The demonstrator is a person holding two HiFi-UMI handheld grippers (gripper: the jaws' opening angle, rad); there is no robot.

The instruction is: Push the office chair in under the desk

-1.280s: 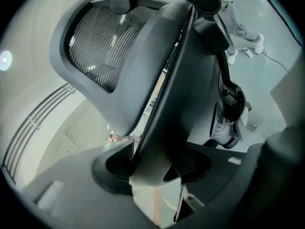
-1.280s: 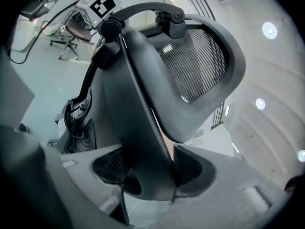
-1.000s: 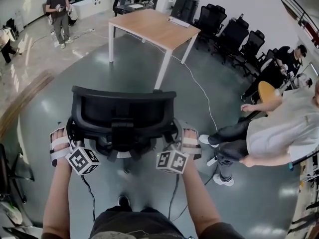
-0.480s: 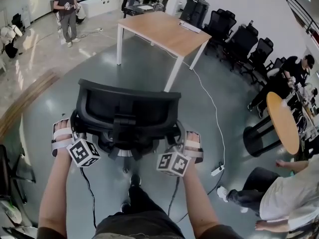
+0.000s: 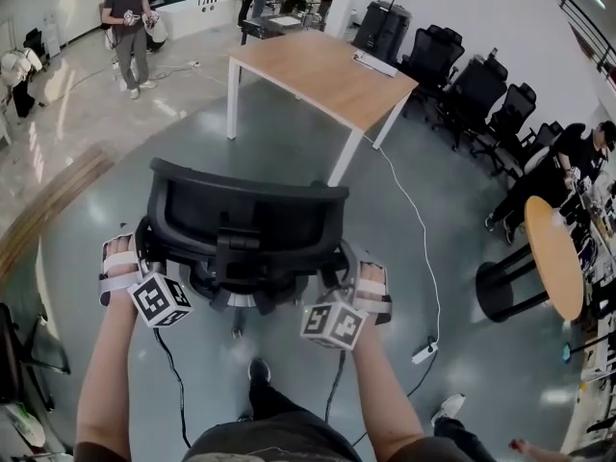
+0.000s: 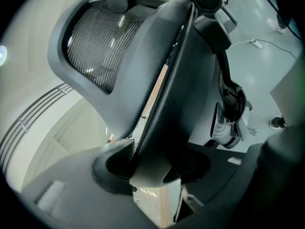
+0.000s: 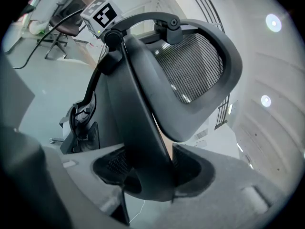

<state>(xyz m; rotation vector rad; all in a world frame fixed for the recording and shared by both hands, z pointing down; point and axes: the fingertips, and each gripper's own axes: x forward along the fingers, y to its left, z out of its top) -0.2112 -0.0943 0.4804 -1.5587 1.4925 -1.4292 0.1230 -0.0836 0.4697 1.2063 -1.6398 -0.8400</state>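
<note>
1. Left gripper (image 6: 151,168) is clamped on the left edge of the office chair (image 5: 245,224), pads pressing either side of the backrest (image 6: 97,46) frame. Right gripper (image 7: 150,173) is clamped the same way on the right edge. Two firm grips, nothing loose!
2. My read: squeeze evenly on both sides and push level, so the force rolls the chair rather than tipping its back.
3. The chair stands just in front of the person, its back toward them and its seat facing the far side.
4. The desk (image 5: 322,70) sits far and slightly right, well apart from the chair, with bare floor (image 5: 279,133) between. Steering a touch right should line the seat up with the gap between the desk legs.
5. Watch the cable (image 5: 423,248) trailing along the floor on the right. The castors could catch it, so the safer line runs left of it.
6. Slowing near the desk edge would let the seat slide under without the backrest knocking the top.
</note>
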